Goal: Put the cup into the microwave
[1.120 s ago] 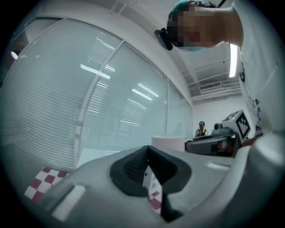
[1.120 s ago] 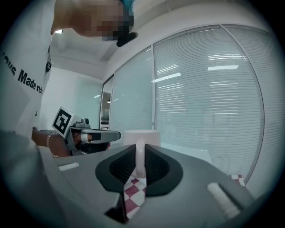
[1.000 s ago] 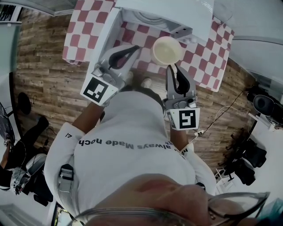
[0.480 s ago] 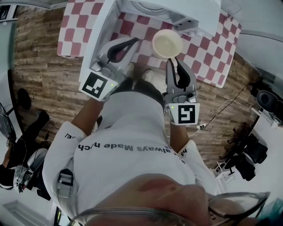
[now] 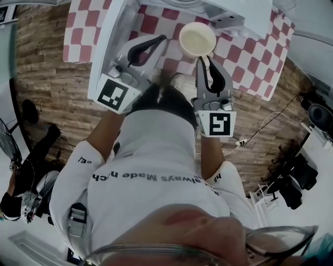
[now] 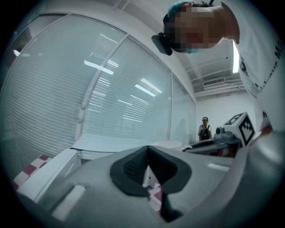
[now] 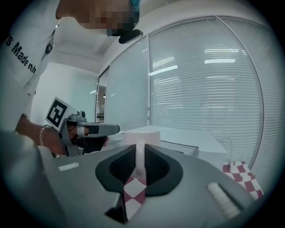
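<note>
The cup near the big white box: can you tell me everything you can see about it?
The cup is pale cream, round and smooth, looking like ceramic or plastic, and it seems empty. It is upright, mouth up. Its thin loop handle is pinched between the jaws of the right gripper, the only thing seen touching it. It is over the red-and-white checked cloth, just in front of the white microwave, not yet inside.

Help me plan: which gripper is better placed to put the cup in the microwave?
Right. The right gripper is shut on the cup by its handle, near the microwave; the left gripper is shut, empty.
</note>
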Demonstrator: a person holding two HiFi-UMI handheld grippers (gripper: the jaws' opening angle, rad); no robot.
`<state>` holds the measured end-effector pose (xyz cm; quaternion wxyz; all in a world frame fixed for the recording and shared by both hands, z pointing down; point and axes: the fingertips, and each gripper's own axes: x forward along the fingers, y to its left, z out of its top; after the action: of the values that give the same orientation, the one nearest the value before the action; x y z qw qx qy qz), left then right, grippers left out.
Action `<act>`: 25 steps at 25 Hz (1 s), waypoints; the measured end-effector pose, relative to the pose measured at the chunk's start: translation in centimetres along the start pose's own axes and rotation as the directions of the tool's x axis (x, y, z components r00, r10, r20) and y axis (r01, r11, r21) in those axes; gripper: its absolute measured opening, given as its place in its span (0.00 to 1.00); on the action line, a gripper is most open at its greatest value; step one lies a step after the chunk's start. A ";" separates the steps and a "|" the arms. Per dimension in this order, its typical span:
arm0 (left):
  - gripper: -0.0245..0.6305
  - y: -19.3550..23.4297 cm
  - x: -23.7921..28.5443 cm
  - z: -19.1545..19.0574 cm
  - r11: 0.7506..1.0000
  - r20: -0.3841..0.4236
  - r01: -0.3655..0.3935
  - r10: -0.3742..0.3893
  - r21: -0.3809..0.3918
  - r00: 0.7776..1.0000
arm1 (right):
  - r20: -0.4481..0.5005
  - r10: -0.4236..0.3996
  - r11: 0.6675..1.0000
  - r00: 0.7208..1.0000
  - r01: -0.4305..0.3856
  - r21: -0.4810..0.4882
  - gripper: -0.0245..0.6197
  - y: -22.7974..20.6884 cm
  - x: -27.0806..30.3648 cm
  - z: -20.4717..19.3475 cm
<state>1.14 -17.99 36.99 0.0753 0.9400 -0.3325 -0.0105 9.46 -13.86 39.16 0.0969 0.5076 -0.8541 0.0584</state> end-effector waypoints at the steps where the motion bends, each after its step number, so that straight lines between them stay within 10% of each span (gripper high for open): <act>1: 0.04 0.2 0.2 -0.3 1.000 -0.001 -0.003 0.003 -0.001 1.000 | 0.001 -0.002 1.000 1.000 0.002 0.001 0.10 -0.2 0.3 -0.3; 25: 0.04 6.0 5.4 -8.4 0.997 -0.033 -0.061 0.062 0.042 0.998 | -0.033 -0.040 0.999 0.999 0.040 -0.003 0.10 -4.9 7.2 -7.7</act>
<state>2.15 -24.87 46.32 0.0618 0.9308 -0.3600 0.0148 11.24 -20.88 48.31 0.1126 0.5233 -0.8422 0.0639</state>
